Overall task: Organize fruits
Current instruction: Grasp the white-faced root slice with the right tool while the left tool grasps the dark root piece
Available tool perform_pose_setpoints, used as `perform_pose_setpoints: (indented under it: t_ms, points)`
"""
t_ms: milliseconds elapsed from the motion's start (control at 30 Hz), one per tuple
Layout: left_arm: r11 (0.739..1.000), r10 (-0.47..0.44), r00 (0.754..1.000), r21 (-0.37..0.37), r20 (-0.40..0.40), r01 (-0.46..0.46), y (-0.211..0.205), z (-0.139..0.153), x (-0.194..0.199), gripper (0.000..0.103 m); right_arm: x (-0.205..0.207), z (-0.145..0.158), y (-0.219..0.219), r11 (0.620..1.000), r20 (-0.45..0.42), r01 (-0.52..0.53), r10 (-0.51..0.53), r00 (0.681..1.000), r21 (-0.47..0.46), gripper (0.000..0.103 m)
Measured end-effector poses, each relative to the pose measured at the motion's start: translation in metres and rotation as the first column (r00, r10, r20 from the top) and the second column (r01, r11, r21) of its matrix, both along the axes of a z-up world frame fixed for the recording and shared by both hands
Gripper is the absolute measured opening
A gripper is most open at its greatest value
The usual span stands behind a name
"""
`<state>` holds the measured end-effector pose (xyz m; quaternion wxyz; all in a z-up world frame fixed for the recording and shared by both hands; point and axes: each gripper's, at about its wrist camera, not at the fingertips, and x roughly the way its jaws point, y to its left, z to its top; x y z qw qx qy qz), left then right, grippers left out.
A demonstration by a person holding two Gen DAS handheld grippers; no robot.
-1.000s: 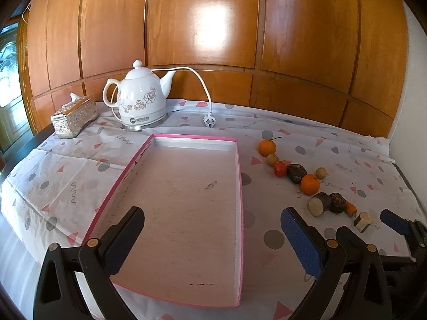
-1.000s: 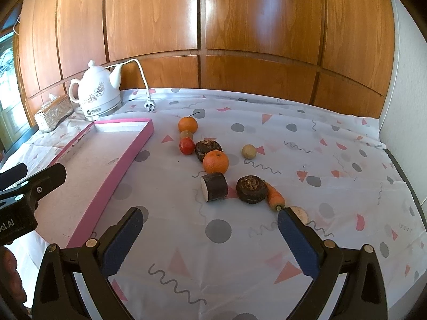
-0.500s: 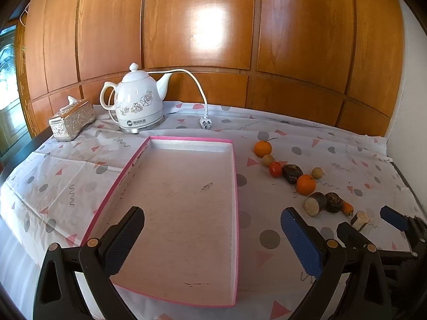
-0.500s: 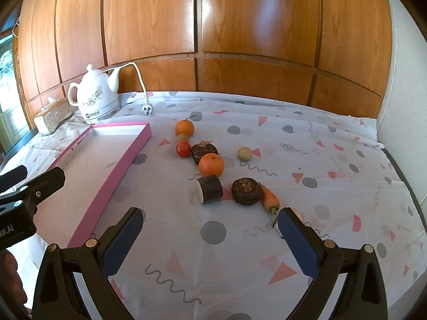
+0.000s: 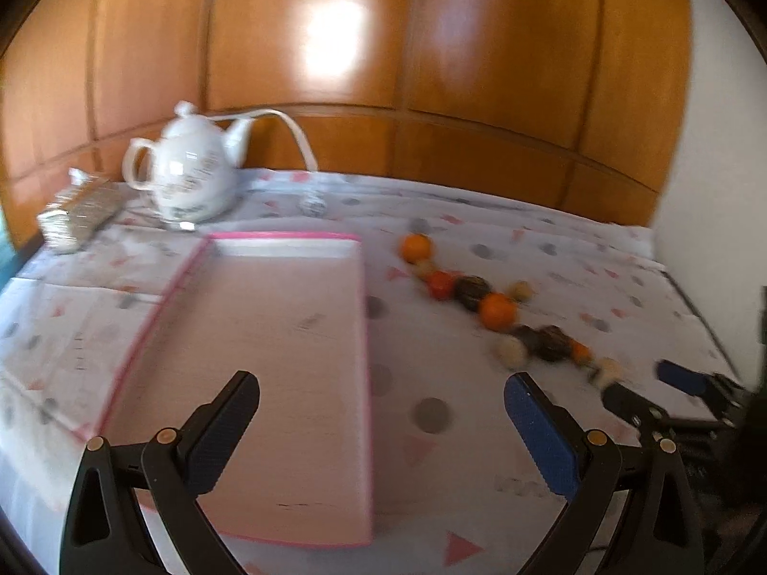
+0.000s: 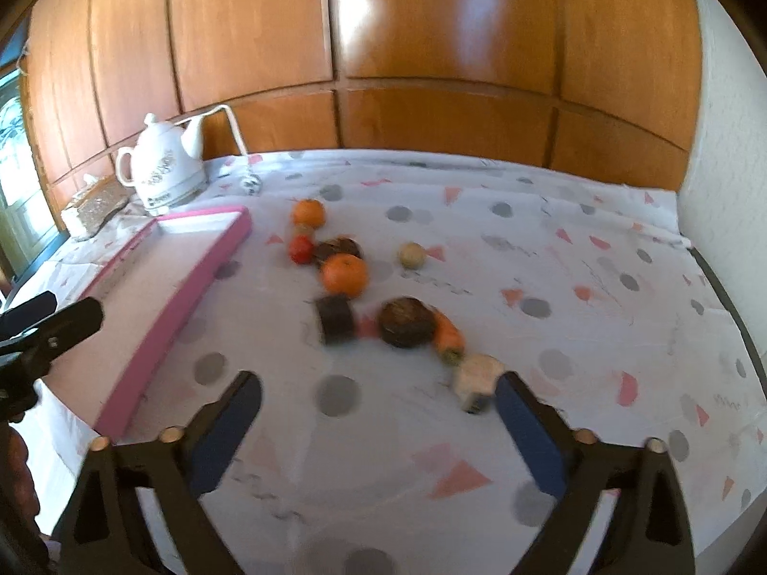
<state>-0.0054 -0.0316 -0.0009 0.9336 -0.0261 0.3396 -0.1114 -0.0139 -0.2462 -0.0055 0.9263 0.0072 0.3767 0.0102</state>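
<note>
A row of small fruits and vegetables lies on the patterned cloth: an orange (image 6: 308,212), a red tomato (image 6: 301,249), a second orange (image 6: 344,275), a dark cut chunk (image 6: 336,320), a dark round piece (image 6: 406,322), a small carrot (image 6: 448,333) and a pale cut piece (image 6: 474,380). My right gripper (image 6: 378,407) hangs just before them, empty, its jaws closing; the pale piece sits beside its right finger (image 6: 525,436). My left gripper (image 5: 381,426) stands open and empty over the near end of the pink-rimmed tray (image 5: 287,235). The fruit row (image 5: 497,311) lies to the tray's right.
A white teapot (image 5: 191,177) with its cord and plug, and a silver tissue box (image 5: 79,213), stand at the back left against the wooden wall panels. A white wall bounds the table on the right. My right gripper's fingers (image 5: 680,383) show at the left view's right edge.
The right gripper has moved forward toward the fruit row, which now looks nearer and larger, and its jaws have narrowed slightly. The left view has tilted a little and is blurred.
</note>
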Motion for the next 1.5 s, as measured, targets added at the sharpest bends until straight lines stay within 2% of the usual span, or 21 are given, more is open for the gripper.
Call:
perform_pose_setpoints:
  t_ms: [67, 233, 333, 467, 533, 733, 900, 1033, 1100, 1433, 1500]
  points:
    - [0.999, -0.031, 0.999, 0.009, -0.007, 0.031, -0.008, -0.002, 0.0, 0.103, 0.0, -0.007, -0.02, 0.999, -0.042, 0.027, -0.026, 0.999, 0.018, 0.078]
    - [0.992, -0.124, 0.991, 0.008, -0.047, 0.124, -0.028, -0.009, 0.004, 0.103, -0.002, -0.027, -0.051, 0.998, -0.114, 0.057, -0.052, 0.992, 0.038, 0.054]
    - [0.987, -0.156, 0.987, 0.028, -0.041, 0.157, -0.037, -0.009, 0.004, 0.103, 0.0, -0.035, -0.058, 0.995, -0.131, 0.073, -0.065, 0.989, 0.063, 0.045]
    - [0.98, -0.186, 0.981, 0.065, -0.057, 0.19, -0.048, -0.012, 0.013, 0.103, 0.008, -0.041, -0.063, 0.994, -0.14, 0.088, -0.078, 0.987, 0.065, 0.044]
    - [0.976, -0.205, 0.976, 0.057, -0.078, 0.21, -0.054, -0.014, 0.018, 0.103, 0.013, -0.041, -0.067, 0.991, -0.137, 0.094, -0.081, 0.987, 0.095, 0.044]
    - [0.975, -0.21, 0.972, 0.045, -0.108, 0.216, -0.07, -0.02, 0.034, 0.101, 0.032, -0.047, -0.066, 0.994, -0.137, 0.08, -0.07, 0.988, 0.069, 0.045]
    - [0.979, -0.192, 0.97, 0.038, -0.15, 0.2, -0.082, -0.029, 0.048, 0.092, 0.039, -0.053, -0.063, 0.996, -0.148, 0.063, -0.053, 0.987, 0.063, 0.045]
    - [0.981, -0.178, 0.969, 0.043, -0.172, 0.188, -0.093, -0.036, 0.057, 0.085, 0.038, -0.055, -0.061, 0.997, -0.149, 0.063, -0.055, 0.987, 0.048, 0.035]
    - [0.982, -0.17, 0.967, 0.05, -0.188, 0.182, -0.1, -0.039, 0.063, 0.079, 0.037, -0.055, -0.06, 0.998, -0.144, 0.063, -0.057, 0.988, 0.031, 0.033]
    - [0.981, -0.162, 0.963, 0.067, -0.216, 0.18, -0.131, -0.05, 0.087, 0.076, 0.036, -0.056, -0.06, 0.998, -0.137, 0.055, -0.049, 0.989, 0.037, 0.033]
    - [0.982, -0.153, 0.961, 0.071, -0.23, 0.173, -0.135, -0.054, 0.093, 0.071, 0.036, -0.057, -0.06, 0.998, -0.138, 0.055, -0.049, 0.989, 0.039, 0.033]
